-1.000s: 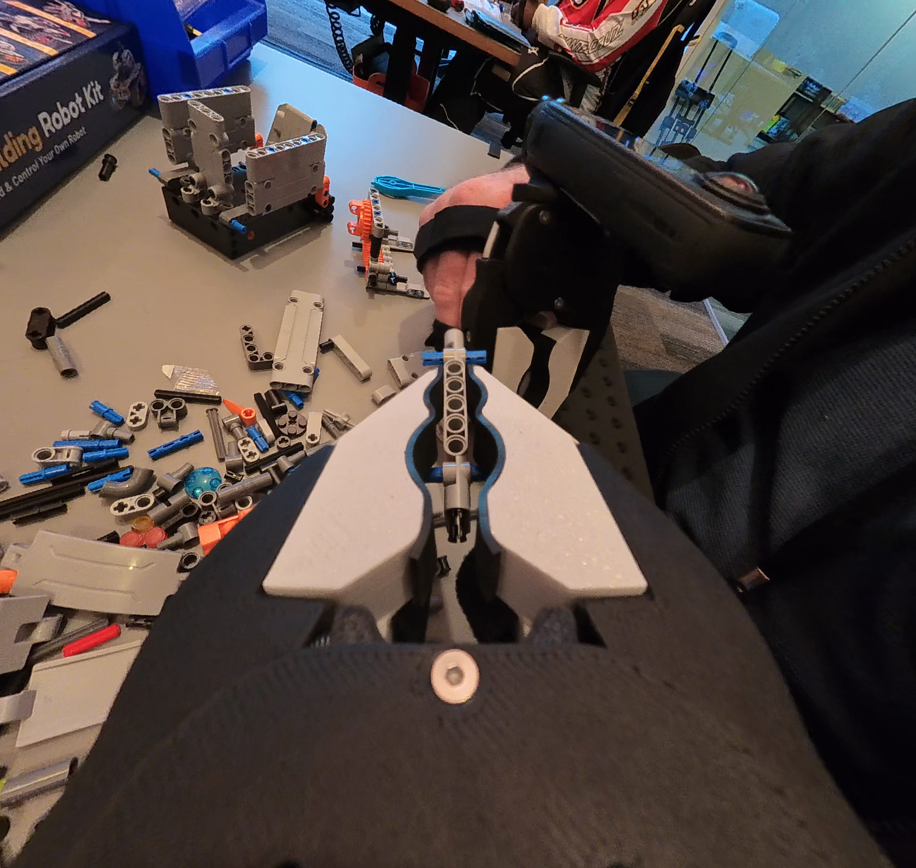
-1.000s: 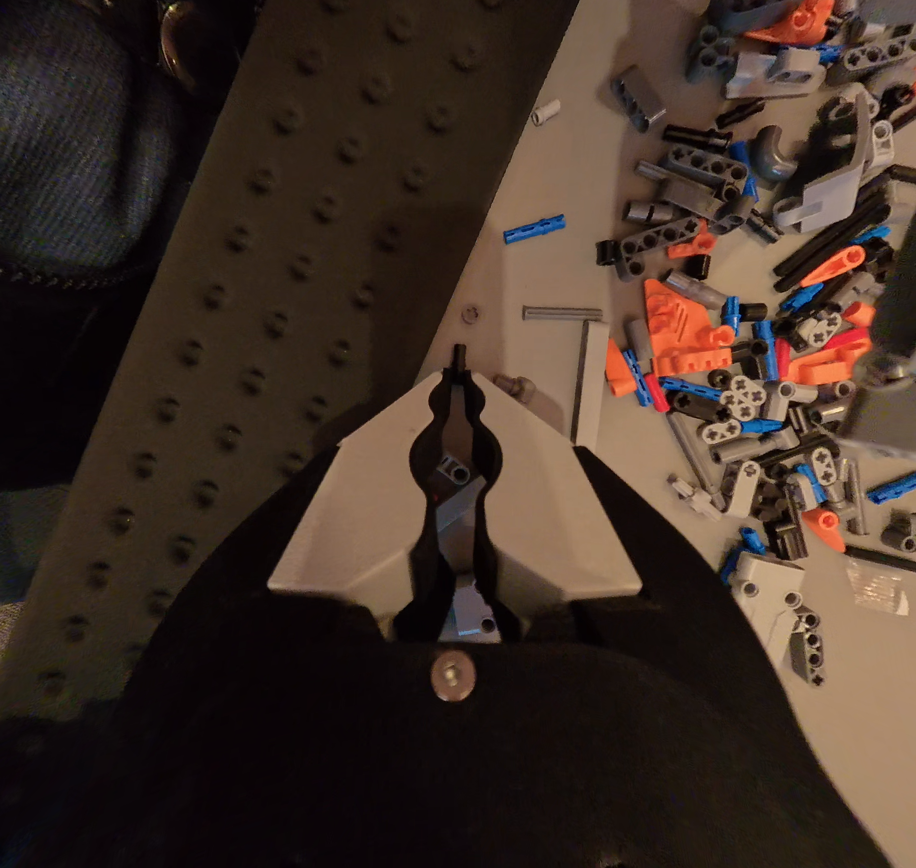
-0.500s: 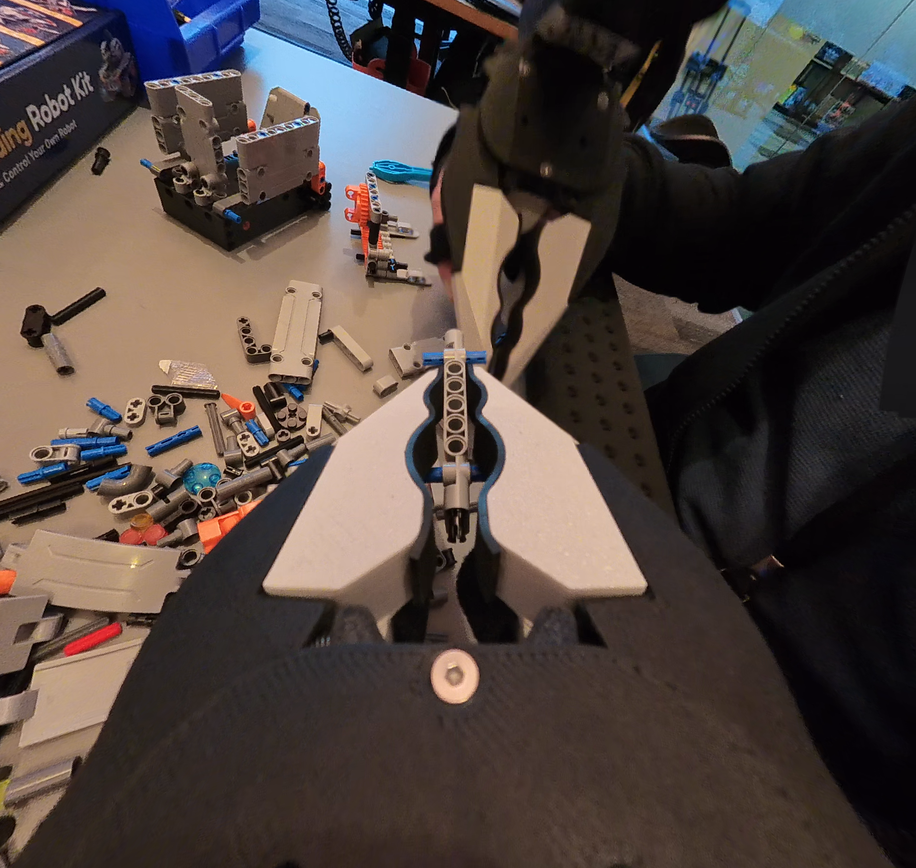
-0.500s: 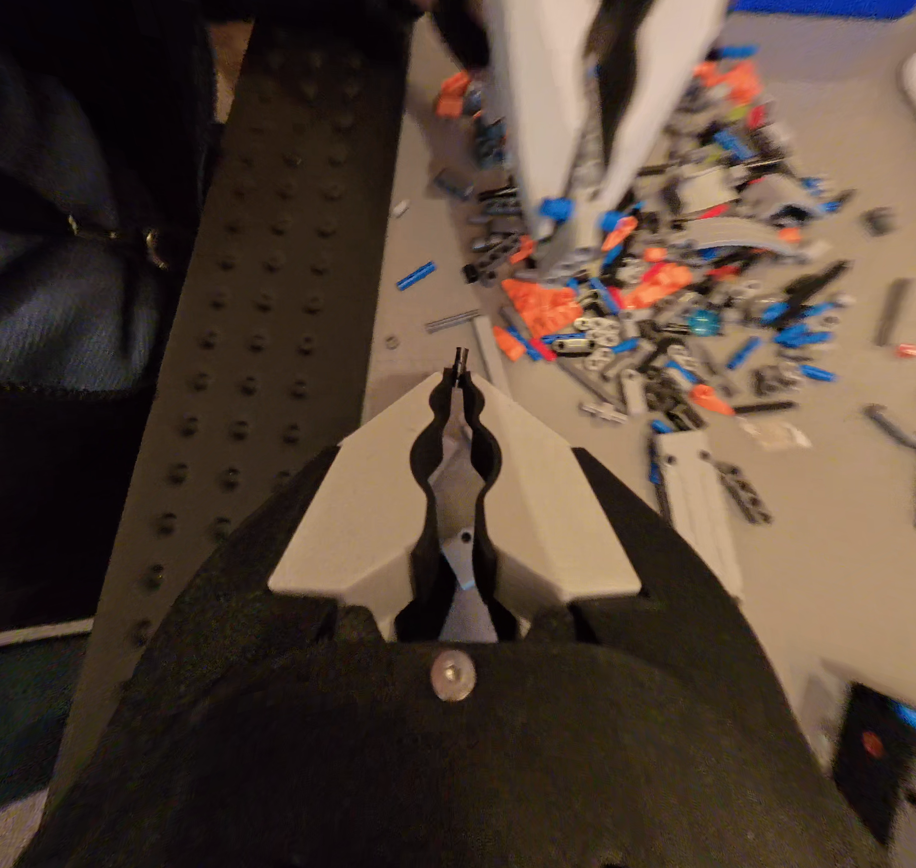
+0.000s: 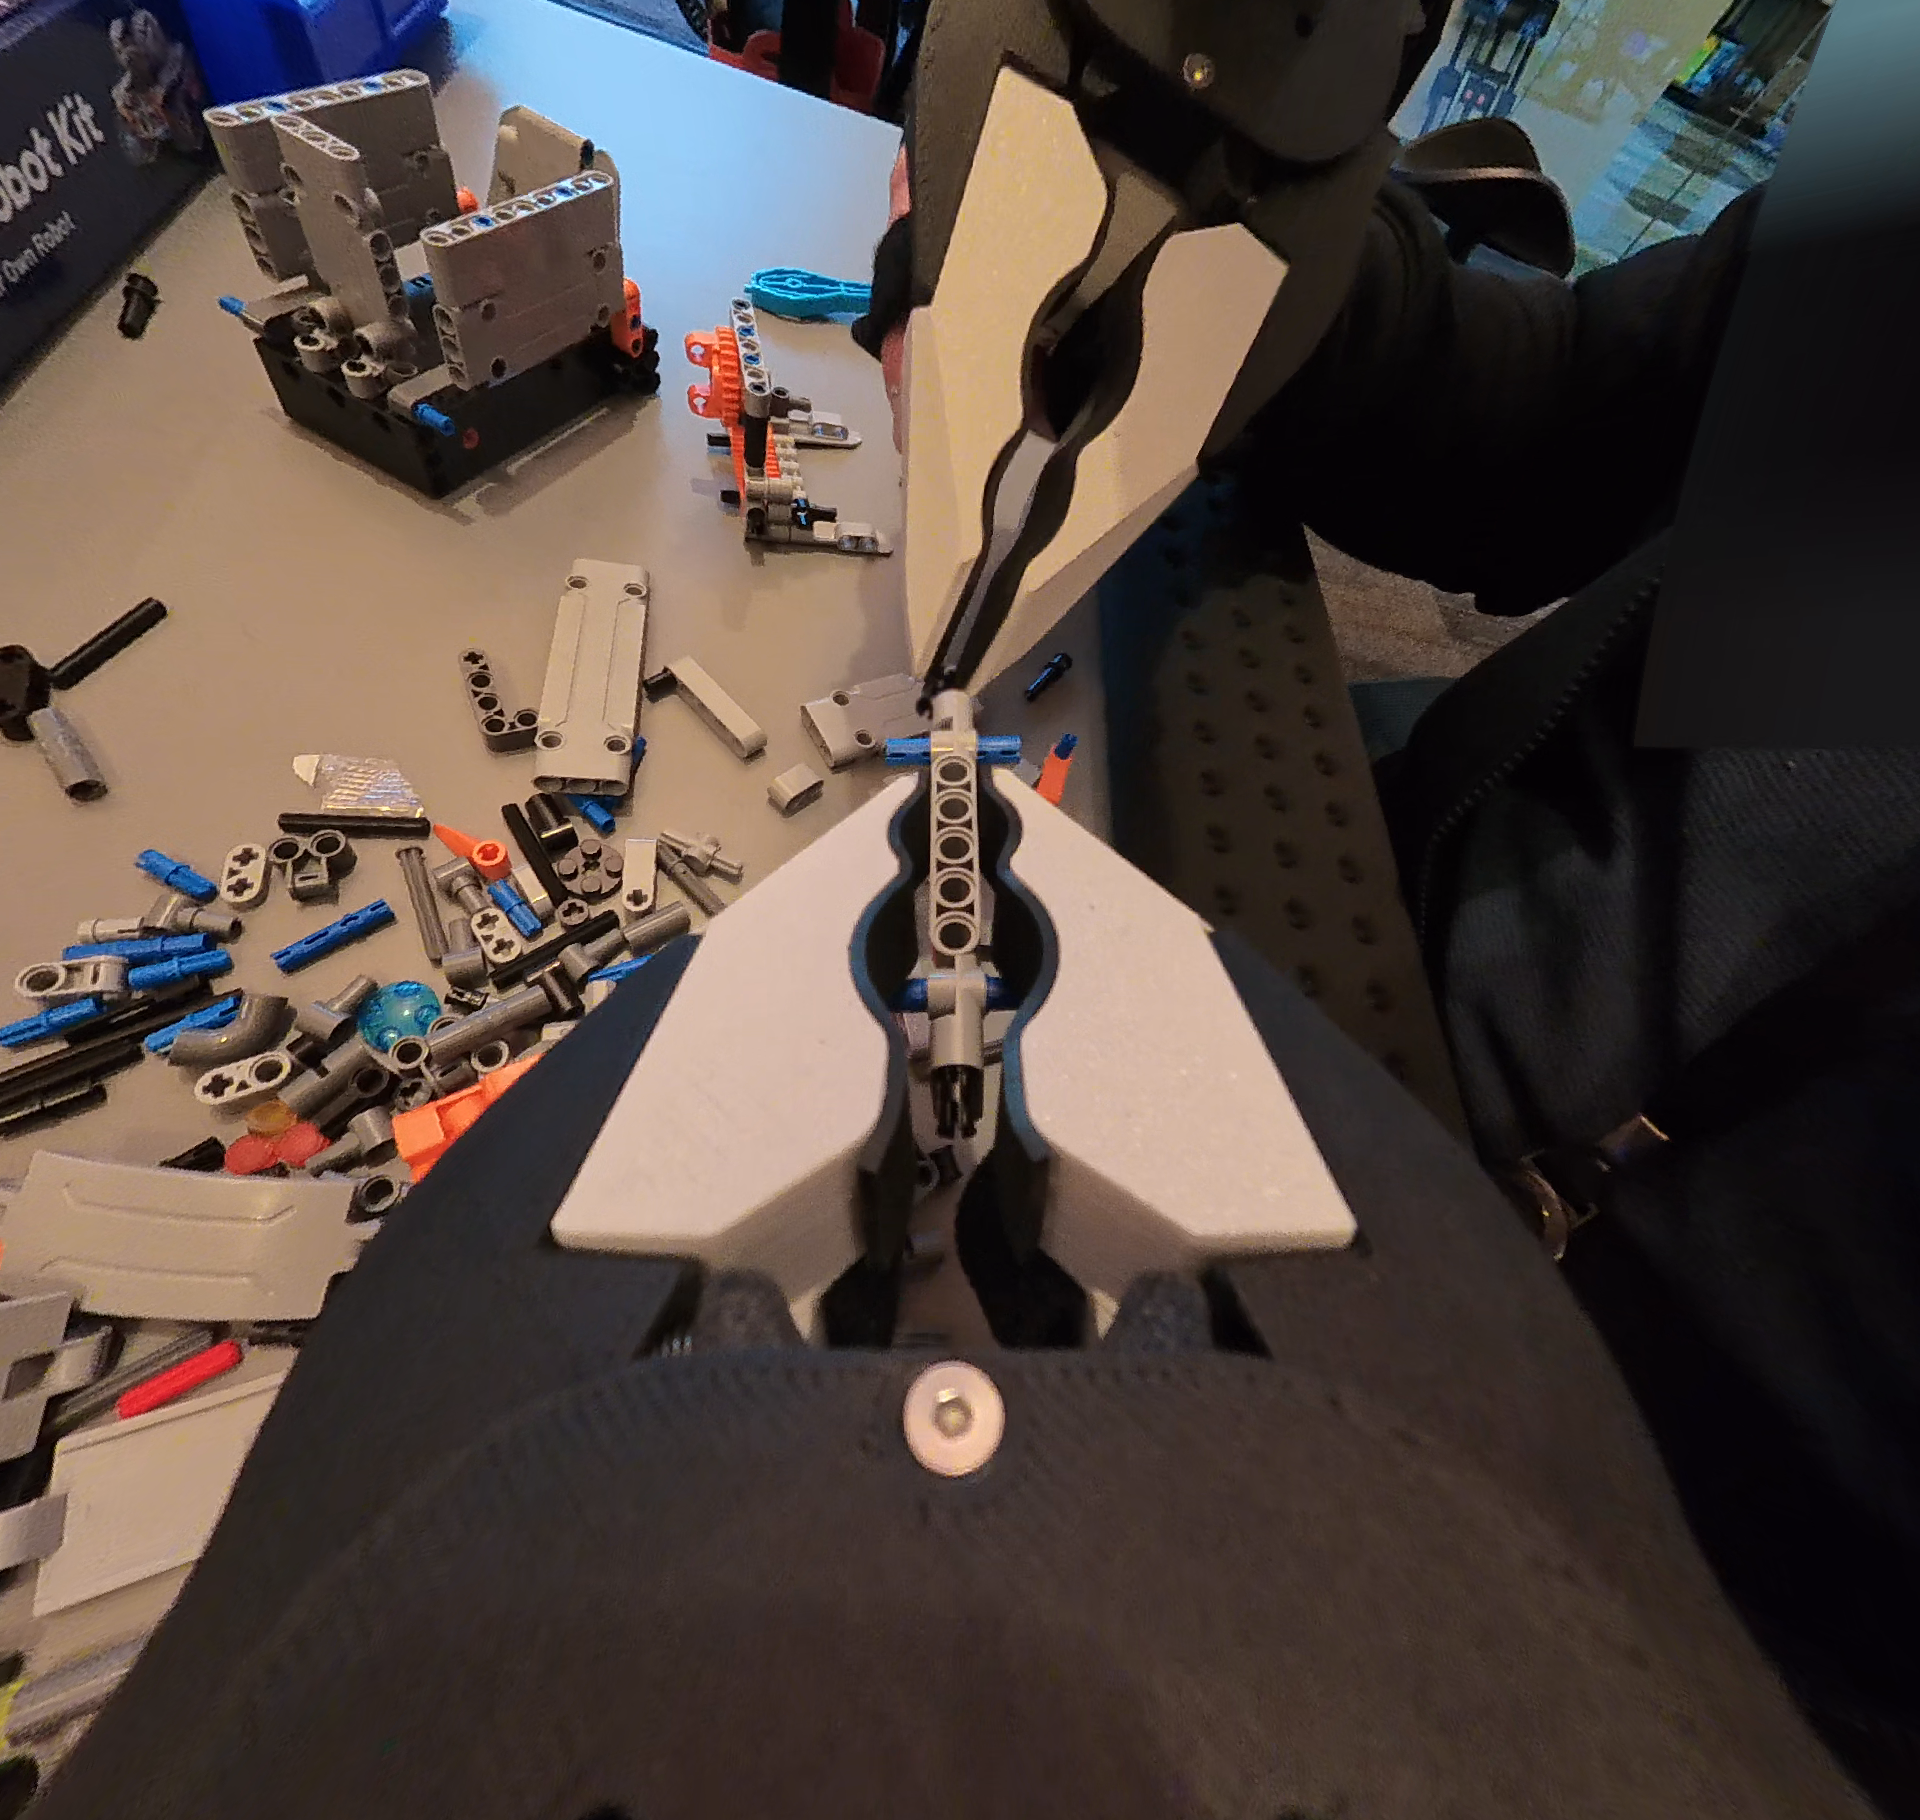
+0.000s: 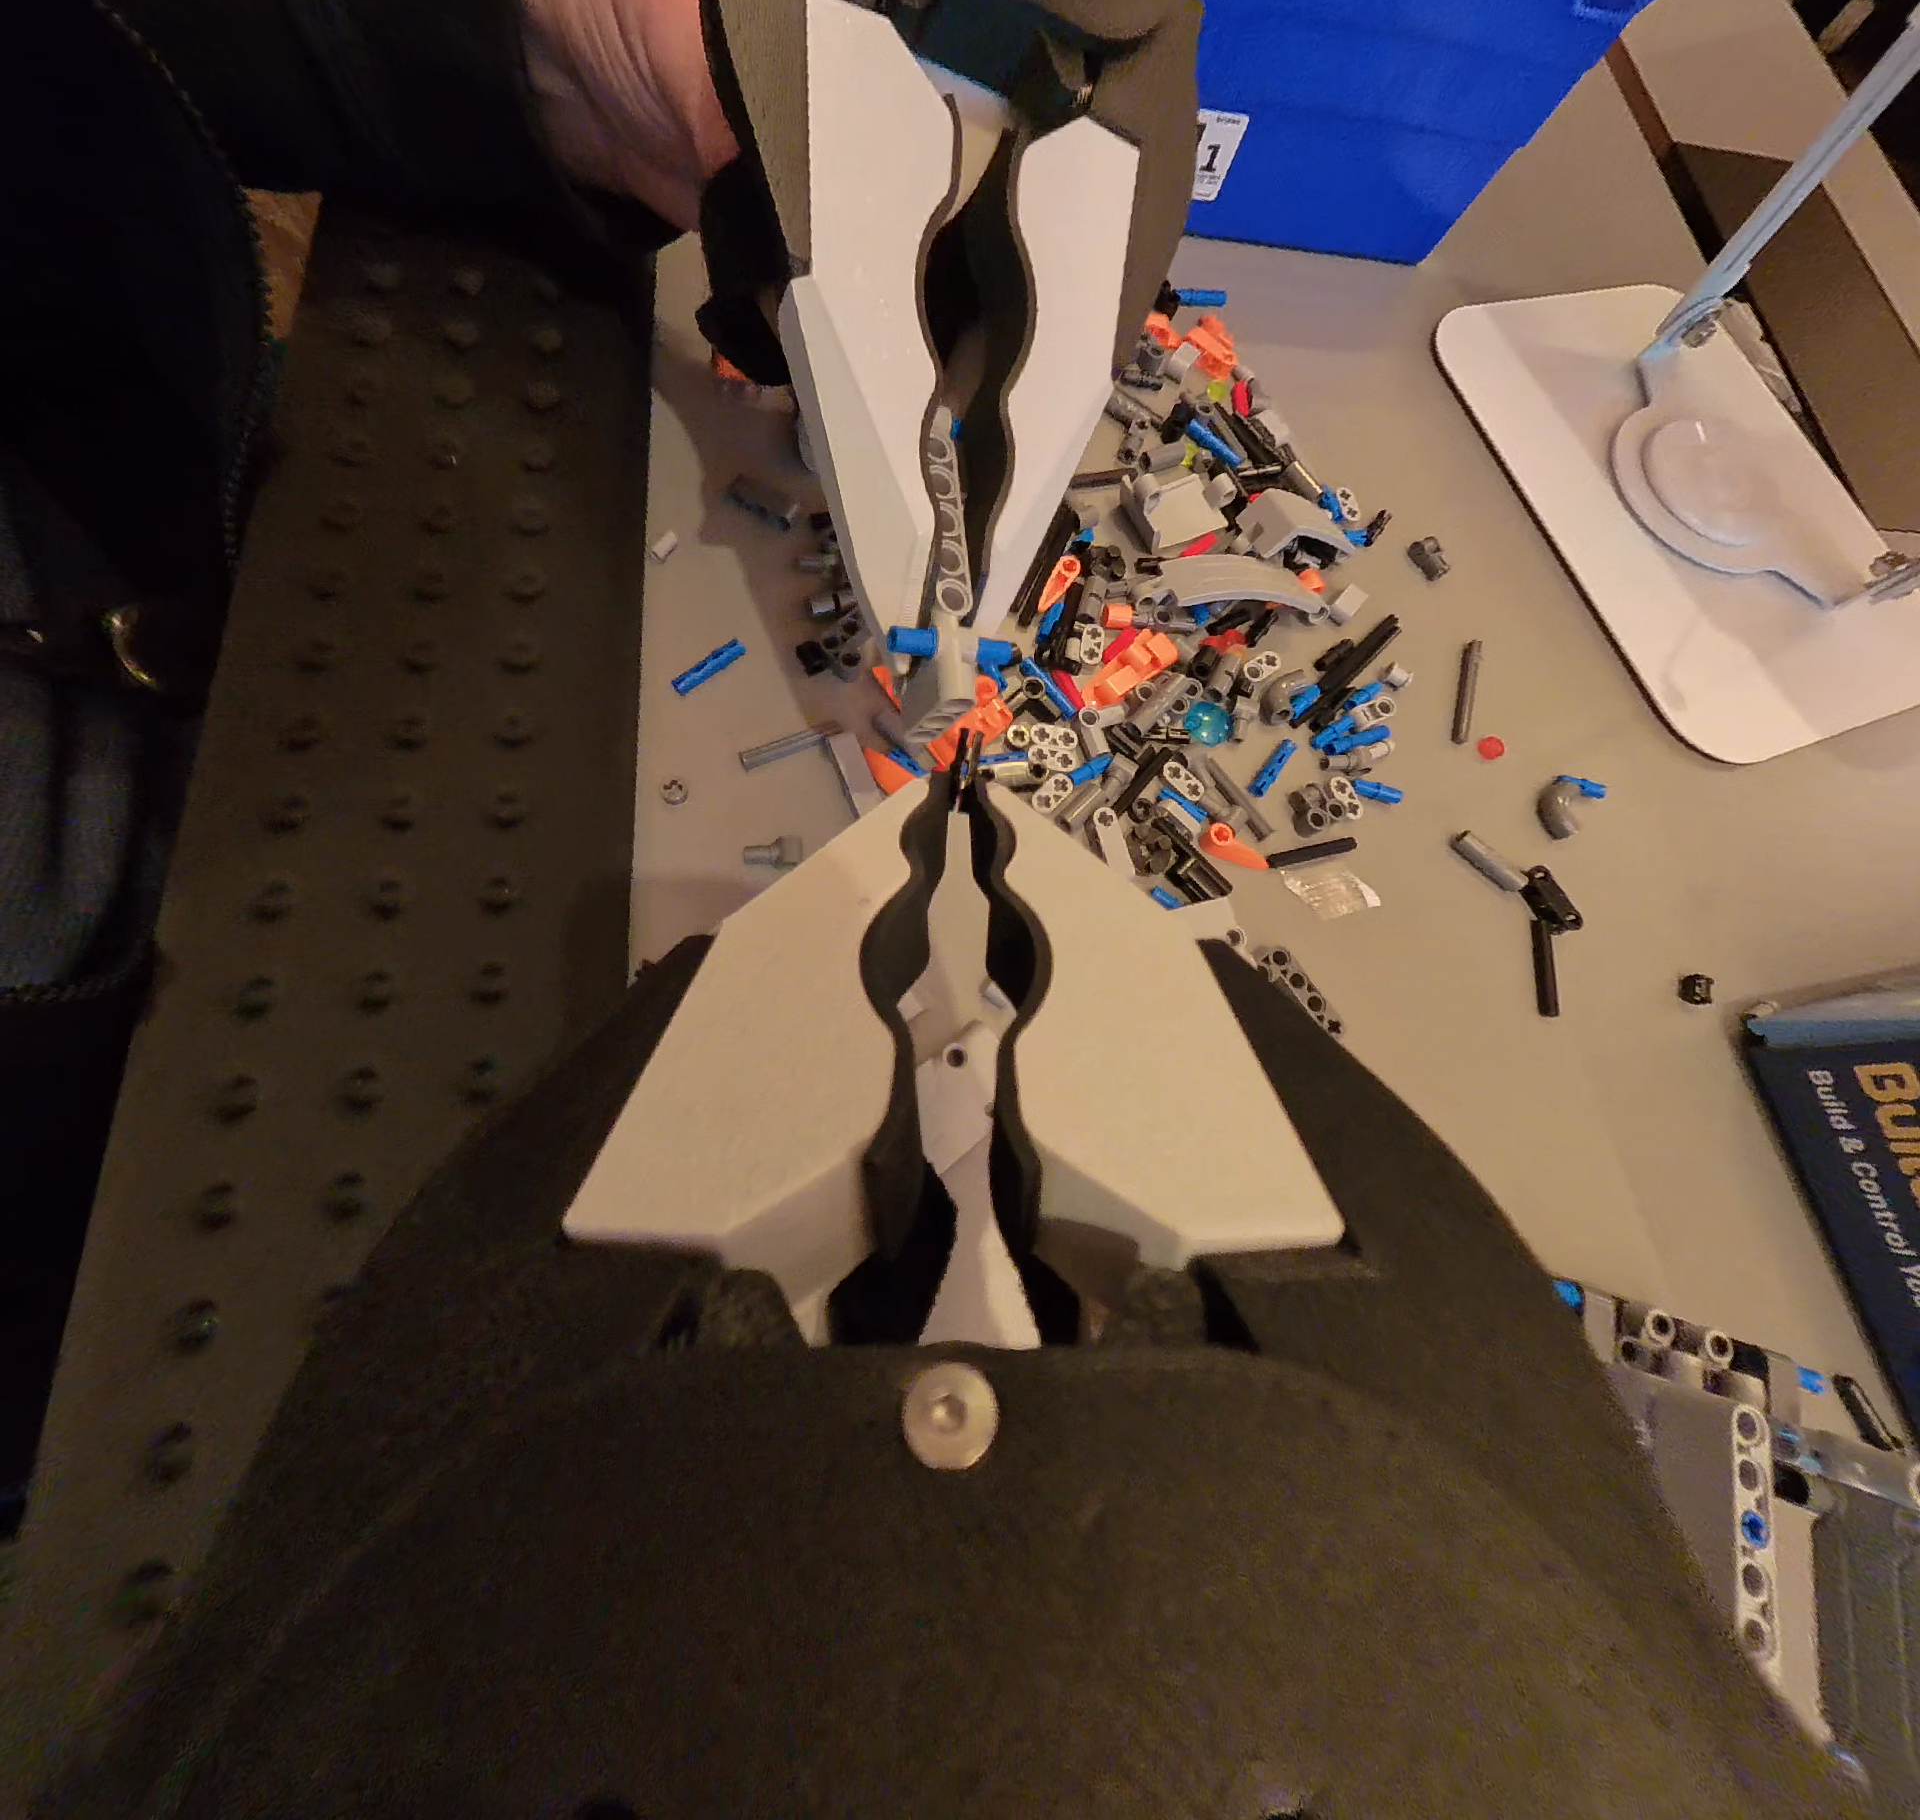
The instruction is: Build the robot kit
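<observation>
My left gripper (image 5: 954, 778) is shut on a grey holed beam (image 5: 954, 856) with blue pins crossing it near both ends. The beam's far end sticks out past the fingertips. My right gripper (image 6: 961, 794) is shut on a small black pin (image 6: 963, 754) that pokes out of its tips. In the left wrist view the right gripper (image 5: 940, 679) comes down from above, its tips just at the beam's end. In the right wrist view the left gripper (image 6: 940, 627) hangs from above with the beam (image 6: 951, 544) pointing at the black pin.
A pile of loose grey, black, blue and orange parts (image 6: 1195, 648) lies on the grey table (image 5: 260, 544). A part-built grey and black assembly (image 5: 436, 295) and a small orange one (image 5: 764, 430) stand behind. A blue bin (image 6: 1382, 56), white stand base (image 6: 1662, 503), dark box (image 6: 1860, 1147) and dimpled black mat (image 6: 395, 627) border the area. Less than 4 cm separates the two grippers' tips.
My right gripper has lifted from the table edge and swung round to face the left one, bringing the black pin up to the beam's end. The left gripper has held still.
</observation>
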`<state>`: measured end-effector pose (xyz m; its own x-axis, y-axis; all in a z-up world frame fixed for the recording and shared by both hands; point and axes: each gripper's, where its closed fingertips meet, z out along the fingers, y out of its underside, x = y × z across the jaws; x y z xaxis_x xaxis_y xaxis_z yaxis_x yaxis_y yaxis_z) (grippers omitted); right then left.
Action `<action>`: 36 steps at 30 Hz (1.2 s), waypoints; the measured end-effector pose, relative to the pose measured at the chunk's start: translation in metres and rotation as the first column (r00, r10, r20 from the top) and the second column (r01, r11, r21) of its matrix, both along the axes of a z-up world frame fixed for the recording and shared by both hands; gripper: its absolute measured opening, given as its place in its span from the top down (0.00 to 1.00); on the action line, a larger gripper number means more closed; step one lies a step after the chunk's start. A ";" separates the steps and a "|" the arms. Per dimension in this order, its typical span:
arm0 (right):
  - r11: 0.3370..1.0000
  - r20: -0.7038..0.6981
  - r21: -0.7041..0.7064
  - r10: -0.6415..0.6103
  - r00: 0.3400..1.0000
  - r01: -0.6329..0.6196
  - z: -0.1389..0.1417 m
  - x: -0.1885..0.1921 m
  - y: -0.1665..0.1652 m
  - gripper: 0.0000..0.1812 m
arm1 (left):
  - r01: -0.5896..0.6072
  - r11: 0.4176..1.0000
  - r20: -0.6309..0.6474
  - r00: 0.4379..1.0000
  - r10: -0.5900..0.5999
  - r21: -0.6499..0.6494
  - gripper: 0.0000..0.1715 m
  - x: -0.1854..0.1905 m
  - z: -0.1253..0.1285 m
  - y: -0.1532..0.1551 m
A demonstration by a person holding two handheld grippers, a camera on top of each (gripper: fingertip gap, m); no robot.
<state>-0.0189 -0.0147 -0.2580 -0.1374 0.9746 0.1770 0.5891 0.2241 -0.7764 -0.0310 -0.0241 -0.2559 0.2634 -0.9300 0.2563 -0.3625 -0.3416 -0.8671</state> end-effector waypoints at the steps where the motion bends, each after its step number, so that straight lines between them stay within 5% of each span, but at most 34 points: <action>1: 1.000 0.010 0.016 0.003 1.000 -0.003 -0.001 0.000 0.000 0.99 | -0.002 1.000 -0.018 1.000 0.002 0.005 0.97 0.000 -0.002 0.000; 17: 0.994 0.078 0.090 0.048 0.996 -0.055 -0.015 0.001 -0.006 0.99 | 0.008 1.000 -0.105 0.994 -0.010 -0.022 0.97 0.003 -0.020 -0.001; 32: 0.965 0.080 0.133 0.218 0.973 -0.227 -0.013 -0.005 -0.031 1.00 | 0.121 0.991 -0.176 0.976 -0.130 -0.058 0.97 0.015 -0.034 -0.020; 36: 0.976 0.083 0.044 0.211 0.974 -0.215 -0.019 0.007 -0.028 1.00 | 0.087 0.994 -0.181 0.979 -0.098 -0.069 0.97 0.008 -0.035 -0.013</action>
